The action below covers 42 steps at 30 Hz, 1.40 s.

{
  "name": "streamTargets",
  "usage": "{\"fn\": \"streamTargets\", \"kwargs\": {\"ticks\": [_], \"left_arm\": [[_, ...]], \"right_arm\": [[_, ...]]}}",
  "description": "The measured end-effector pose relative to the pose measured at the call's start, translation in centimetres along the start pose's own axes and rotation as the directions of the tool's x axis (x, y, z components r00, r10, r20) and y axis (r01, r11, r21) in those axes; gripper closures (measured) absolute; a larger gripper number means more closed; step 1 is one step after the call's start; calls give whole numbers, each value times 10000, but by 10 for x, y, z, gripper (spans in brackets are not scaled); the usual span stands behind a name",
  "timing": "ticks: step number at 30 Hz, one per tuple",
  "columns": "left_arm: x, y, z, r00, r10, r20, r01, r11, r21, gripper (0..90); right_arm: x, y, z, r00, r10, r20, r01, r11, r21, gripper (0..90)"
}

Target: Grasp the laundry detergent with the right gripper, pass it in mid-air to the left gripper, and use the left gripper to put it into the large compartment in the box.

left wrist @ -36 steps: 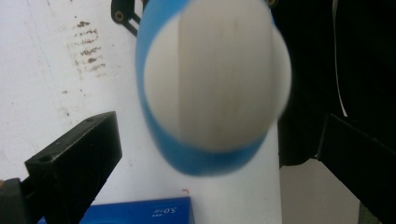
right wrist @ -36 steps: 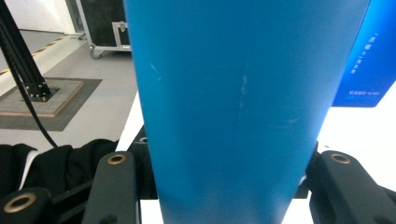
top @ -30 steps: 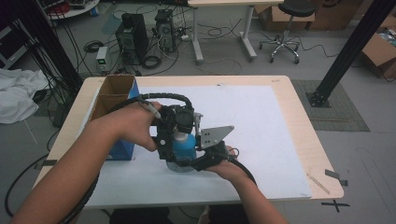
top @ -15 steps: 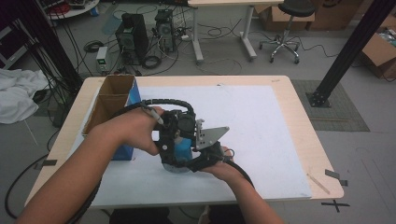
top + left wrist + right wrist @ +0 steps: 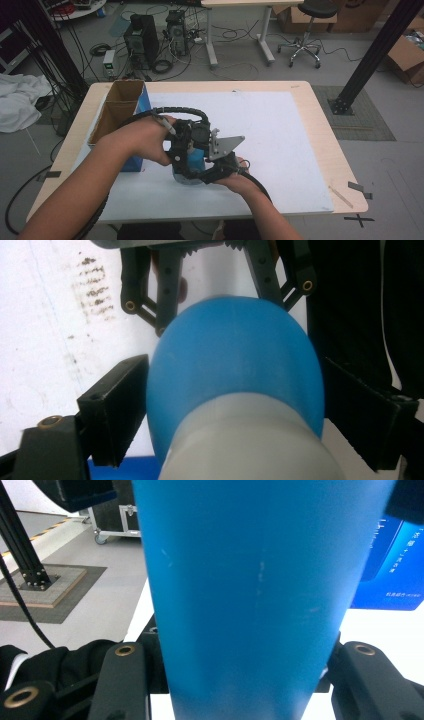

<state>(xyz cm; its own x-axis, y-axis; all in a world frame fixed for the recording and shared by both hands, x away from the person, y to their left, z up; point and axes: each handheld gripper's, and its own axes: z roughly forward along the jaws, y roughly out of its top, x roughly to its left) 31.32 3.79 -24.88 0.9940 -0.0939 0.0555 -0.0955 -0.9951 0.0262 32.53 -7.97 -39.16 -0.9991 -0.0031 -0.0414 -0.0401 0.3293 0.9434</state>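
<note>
Blue plastic with a white neck — a bottle [image 5: 235,375] caught between both tools over the white sheet on the tabletop [image 5: 280,125].

Left gripper [image 5: 186,145]: jaws stand either side of the bottle where blue meets white, one black pad on each flank, pressed close; reads as clenched on it, likely to steady that end.

Right gripper [image 5: 220,167]: the blue body [image 5: 250,595] rises straight up between its jaws, flanks tight against both — grasping the bottle lower down. In the left gripper view its linkage shows just beyond the blue bulge.

Two opposed grips on one bottle suggest a twist or pull, cap against body — a judgement only.

Open cardboard box [image 5: 120,107] sits well off to the left gripper's outer side.
</note>
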Motion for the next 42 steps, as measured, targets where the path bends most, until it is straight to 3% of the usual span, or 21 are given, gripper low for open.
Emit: {"fn": "streamTargets", "kwargs": {"ticks": [26,42], "left_arm": [[-2,0,0,9985,-281,-466,295,9991,306,357],[-1,4,3,9975,-456,-543,490,9968,627,377]], "right_arm": [[0,-1,2,10000,85,-32,-85,9999,-133,460],[0,-4,3,9999,93,69,-91,9998,-159,465]]}}
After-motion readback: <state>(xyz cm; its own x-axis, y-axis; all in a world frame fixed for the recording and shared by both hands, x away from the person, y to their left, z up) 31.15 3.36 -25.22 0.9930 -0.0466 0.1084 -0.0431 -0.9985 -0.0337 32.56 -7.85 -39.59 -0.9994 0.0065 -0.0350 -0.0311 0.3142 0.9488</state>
